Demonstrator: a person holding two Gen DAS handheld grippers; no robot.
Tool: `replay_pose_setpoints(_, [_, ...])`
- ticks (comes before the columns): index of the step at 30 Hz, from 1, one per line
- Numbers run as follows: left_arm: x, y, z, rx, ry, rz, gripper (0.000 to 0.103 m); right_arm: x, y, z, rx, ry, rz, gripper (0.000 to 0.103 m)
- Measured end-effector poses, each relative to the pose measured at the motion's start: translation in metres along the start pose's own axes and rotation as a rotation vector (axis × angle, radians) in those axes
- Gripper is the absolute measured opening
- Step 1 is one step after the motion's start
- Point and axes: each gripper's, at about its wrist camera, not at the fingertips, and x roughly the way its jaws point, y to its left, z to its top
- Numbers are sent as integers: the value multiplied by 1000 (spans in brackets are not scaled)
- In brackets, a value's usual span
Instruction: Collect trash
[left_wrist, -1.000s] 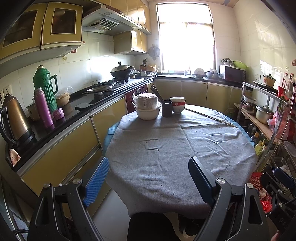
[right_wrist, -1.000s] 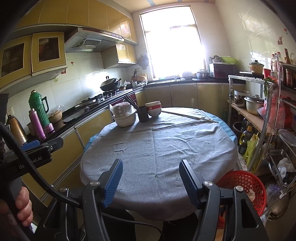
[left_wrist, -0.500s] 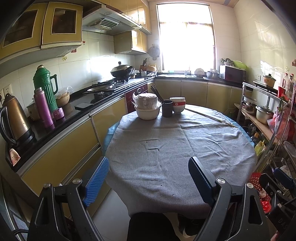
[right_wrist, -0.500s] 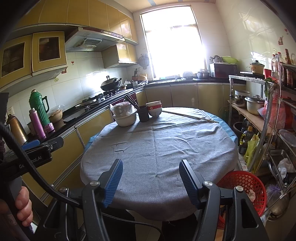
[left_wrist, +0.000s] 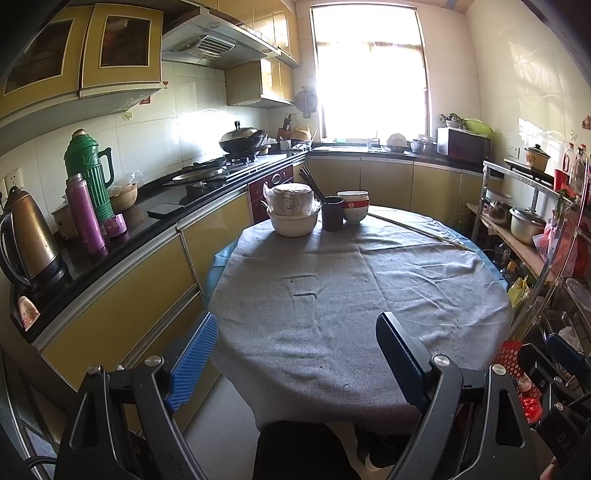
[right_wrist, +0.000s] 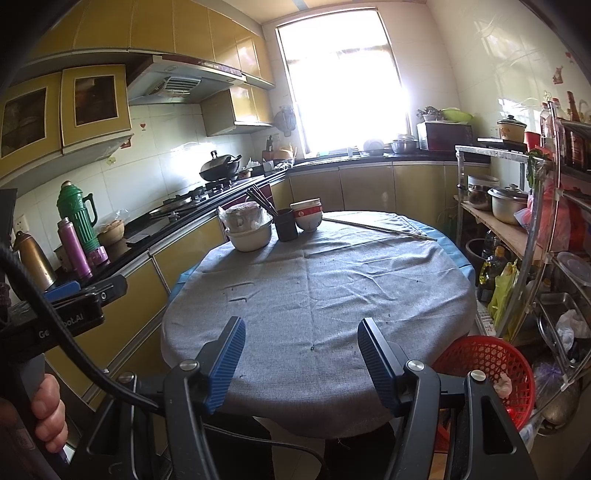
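Note:
A red mesh trash basket (right_wrist: 491, 369) stands on the floor right of the round table; a pale scrap lies inside it. It shows partly in the left wrist view (left_wrist: 513, 365). The table's grey cloth (left_wrist: 351, 295) carries only small dark specks; no larger trash shows on it. My left gripper (left_wrist: 295, 358) is open and empty at the table's near edge. My right gripper (right_wrist: 301, 363) is open and empty over the near edge, left of the basket. The left gripper's body also shows in the right wrist view (right_wrist: 74, 310).
At the table's far side stand a covered white bowl (left_wrist: 293, 214), a dark cup with chopsticks (left_wrist: 331, 218) and stacked bowls (left_wrist: 352, 206). A long stick (left_wrist: 421, 230) lies far right. A counter with flasks (left_wrist: 88, 192) runs left. A metal shelf rack (right_wrist: 535, 240) stands right.

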Motion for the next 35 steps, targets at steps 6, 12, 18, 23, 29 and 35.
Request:
replay_pose_setpoints(6, [3, 0, -1, 4, 8, 3, 88, 5, -3, 1, -2, 1, 2, 67])
replay_pose_setpoints(12, [20, 5, -1, -16, 47, 30, 88, 19, -5, 13, -16, 9, 14, 67])
replay_pose_setpoints(18, [38, 11, 2, -48, 80, 65, 88, 38, -6, 29, -27, 18, 34, 67])
replay_pose_setpoints(23, [53, 13, 9, -73, 90, 91, 88, 60, -3, 40, -46, 29, 54, 67])
replay_pose_setpoints(29, [81, 11, 18, -70, 120, 105, 88, 93, -8, 50, -30, 65, 72, 67])
replay_pose_setpoints(35, [117, -1, 26, -33, 154, 106, 88, 132, -21, 58, -3, 100, 65, 67])
